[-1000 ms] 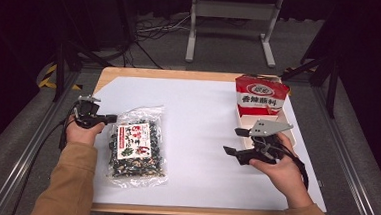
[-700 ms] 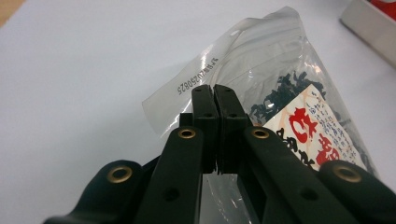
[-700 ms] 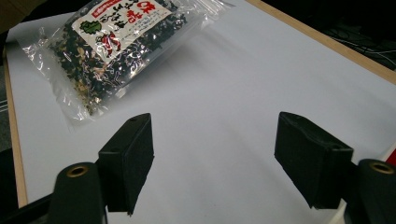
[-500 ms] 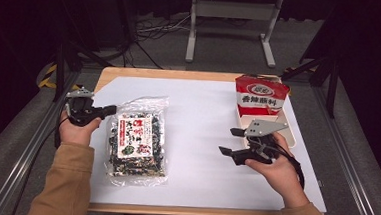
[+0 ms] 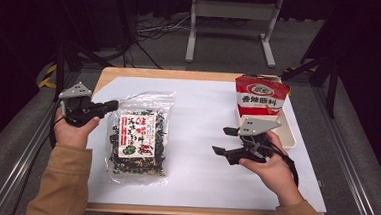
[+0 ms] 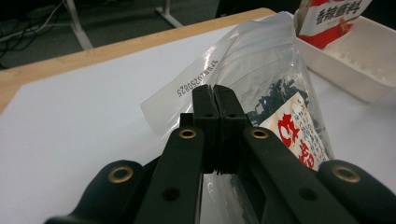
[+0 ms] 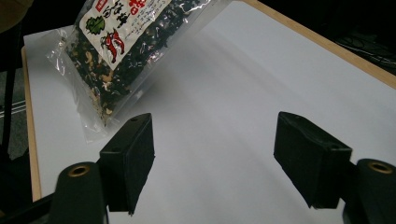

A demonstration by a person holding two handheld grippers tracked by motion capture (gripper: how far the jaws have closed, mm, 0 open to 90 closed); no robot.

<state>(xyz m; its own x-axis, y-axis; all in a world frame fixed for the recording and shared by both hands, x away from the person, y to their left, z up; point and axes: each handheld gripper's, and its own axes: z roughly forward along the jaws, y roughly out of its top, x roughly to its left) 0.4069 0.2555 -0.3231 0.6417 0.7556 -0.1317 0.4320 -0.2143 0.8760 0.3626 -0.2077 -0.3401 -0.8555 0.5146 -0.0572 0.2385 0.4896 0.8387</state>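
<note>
starting at the far left: left gripper [image 5: 109,105], held in the left hand and pointing right, jaws clenched flat together. pinching, by the look of it, the clear top corner of the seaweed snack bag [image 5: 137,134]. seen along the jaws in the left gripper view, tips pressed together [image 6: 215,93] right at the bag's sealed, printed edge [image 6: 280,70], though hard to tell how much film is actually caught.

next, the bag itself: on the white sheet [image 5: 198,118], left of centre, long axis running from the near edge toward the far edge, top end farthest away. appears tipped up off the sheet at that top end in the right gripper view [image 7: 116,42], with a shadow beneath. inside the clear film: dark seaweed flakes and pale bits behind a red-and-white label.

on to the right: right gripper [image 5: 220,141], well apart from the bag, aimed left toward it, jaws spread wide with nothing between [image 7: 215,154]. bag directly to its left, so a reach across the bare sheet would probably be needed for any second grip; left hand clearly the nearer one.

far right: white tray [image 5: 289,133], holding a red-and-white packet [image 5: 260,97] standing upright at its far end; near end looks bare.
</note>
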